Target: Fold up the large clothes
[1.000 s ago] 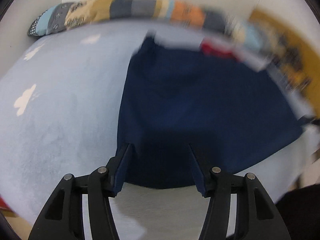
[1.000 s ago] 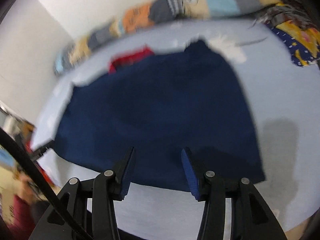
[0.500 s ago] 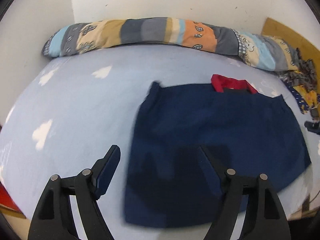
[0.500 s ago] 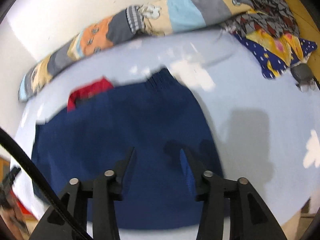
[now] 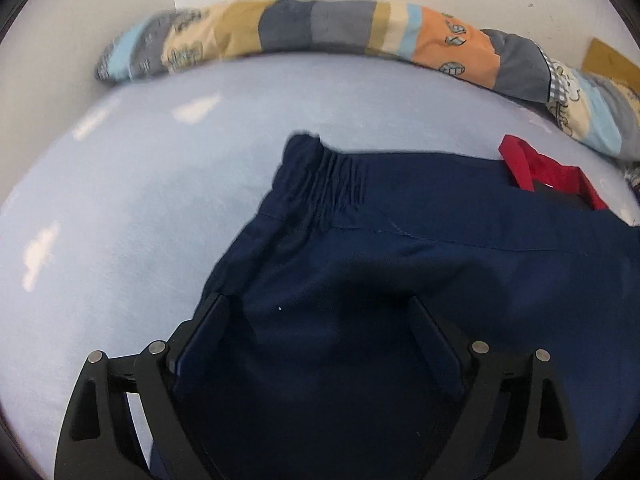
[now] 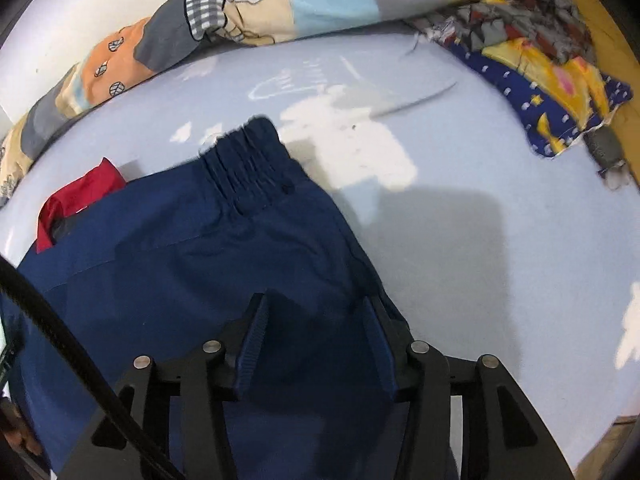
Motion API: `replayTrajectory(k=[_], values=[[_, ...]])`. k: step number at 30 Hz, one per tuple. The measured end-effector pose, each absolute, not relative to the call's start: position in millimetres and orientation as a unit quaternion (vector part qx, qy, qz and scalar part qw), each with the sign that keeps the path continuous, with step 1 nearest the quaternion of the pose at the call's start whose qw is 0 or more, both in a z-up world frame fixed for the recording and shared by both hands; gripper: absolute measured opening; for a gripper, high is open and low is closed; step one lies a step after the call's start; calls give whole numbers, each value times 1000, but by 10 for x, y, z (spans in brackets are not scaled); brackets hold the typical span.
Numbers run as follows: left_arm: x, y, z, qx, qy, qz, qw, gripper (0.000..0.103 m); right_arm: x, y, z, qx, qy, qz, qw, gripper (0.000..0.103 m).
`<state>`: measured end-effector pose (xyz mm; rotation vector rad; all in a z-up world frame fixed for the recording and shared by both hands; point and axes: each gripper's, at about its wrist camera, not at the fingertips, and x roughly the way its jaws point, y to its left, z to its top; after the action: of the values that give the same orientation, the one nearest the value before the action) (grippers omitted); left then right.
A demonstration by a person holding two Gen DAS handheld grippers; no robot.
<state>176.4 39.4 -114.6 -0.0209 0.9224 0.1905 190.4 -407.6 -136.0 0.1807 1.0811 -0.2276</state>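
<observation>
A large navy blue garment [image 5: 420,264] with a red collar [image 5: 548,168] lies spread on a pale blue bed sheet [image 5: 140,200]. Its gathered elastic cuff [image 5: 332,176] points to the far side. My left gripper [image 5: 320,312] is open and empty, low over the garment's left part. In the right wrist view the same garment [image 6: 200,264] shows with its red collar [image 6: 80,192] at left and a gathered cuff [image 6: 252,164]. My right gripper [image 6: 316,312] is open and empty, over the garment near its right edge.
A long patchwork bolster [image 5: 360,36] lies along the wall at the far side of the bed; it also shows in the right wrist view [image 6: 240,20]. A heap of patterned clothes [image 6: 552,76] sits at the far right. A black cable [image 6: 60,340] crosses the lower left.
Both grippers have moved forward and down over the garment, from its near hem toward the cuffs. Both stay open. The garment has not visibly shifted.
</observation>
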Motion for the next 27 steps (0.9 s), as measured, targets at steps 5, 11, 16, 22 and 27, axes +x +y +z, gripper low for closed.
replayTrajectory(k=[5, 11, 16, 22, 27], values=[[1504, 179, -960, 29, 421, 68, 904, 91, 1734, -3468, -1184, 52, 502, -13, 863, 55], [1159, -8, -1015, 93, 441, 46, 891, 91, 1293, -2685, -1303, -64, 516, 57, 852, 67], [945, 196, -1144, 57, 482, 16, 874, 97, 973, -2733, -1495, -81, 539, 56, 836, 81], [582, 234, -1004, 72, 481, 25, 873, 97, 651, -3043, -1444, -88, 536, 19, 839, 82], [287, 56, -757, 46, 436, 42, 898, 97, 358, -3076, -1318, -77, 513, 32, 854, 82]])
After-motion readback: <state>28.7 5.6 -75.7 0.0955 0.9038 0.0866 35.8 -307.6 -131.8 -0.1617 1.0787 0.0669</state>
